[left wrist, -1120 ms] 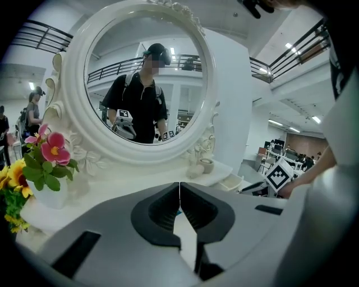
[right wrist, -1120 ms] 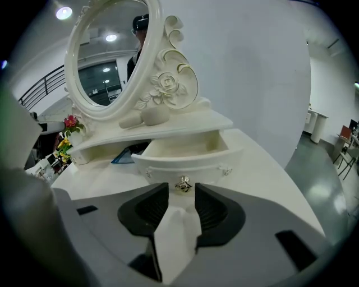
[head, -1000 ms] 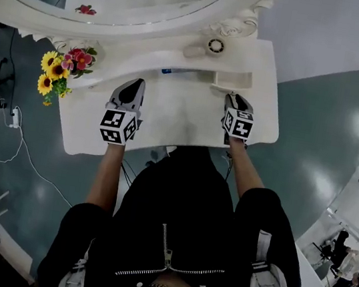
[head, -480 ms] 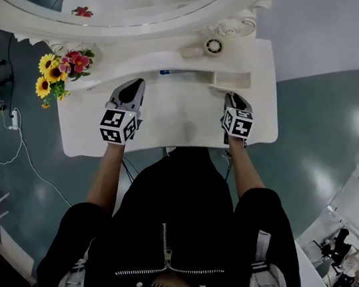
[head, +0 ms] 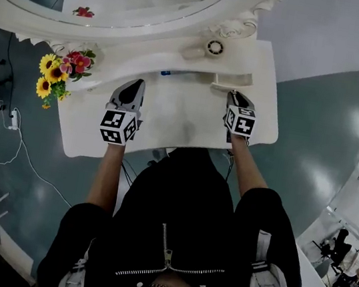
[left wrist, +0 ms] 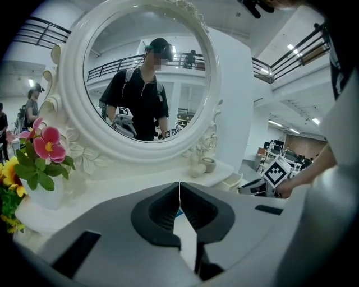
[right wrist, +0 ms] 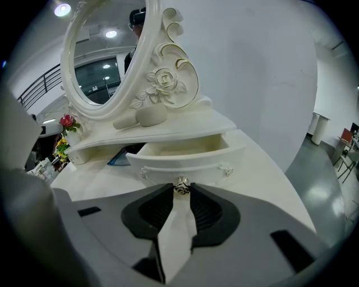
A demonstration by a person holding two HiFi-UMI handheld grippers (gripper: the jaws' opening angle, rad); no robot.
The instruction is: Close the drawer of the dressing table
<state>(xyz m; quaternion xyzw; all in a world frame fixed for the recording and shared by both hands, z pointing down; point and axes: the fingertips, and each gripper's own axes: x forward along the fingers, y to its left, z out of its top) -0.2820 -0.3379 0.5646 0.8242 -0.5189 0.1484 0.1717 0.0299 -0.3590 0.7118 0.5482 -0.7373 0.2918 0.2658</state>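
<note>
The right gripper (head: 235, 96) has closed, pinching the drawer (right wrist: 185, 152) knob (right wrist: 180, 188), which is hidden from overhead. The left gripper (left wrist: 179, 189) is pressed together.

The middle of the table top (head: 170, 114) is bare, so a gripper can pass freely there, and also to the right of the drawer (right wrist: 185, 154) up to the edge. The open drawer stands out from the raised shelf (right wrist: 196, 120). A blue flat thing (right wrist: 119, 158) lies just left of it. The flowers (head: 59, 72) block the far left corner, and the mirror (left wrist: 140, 73) closes the back.
</note>
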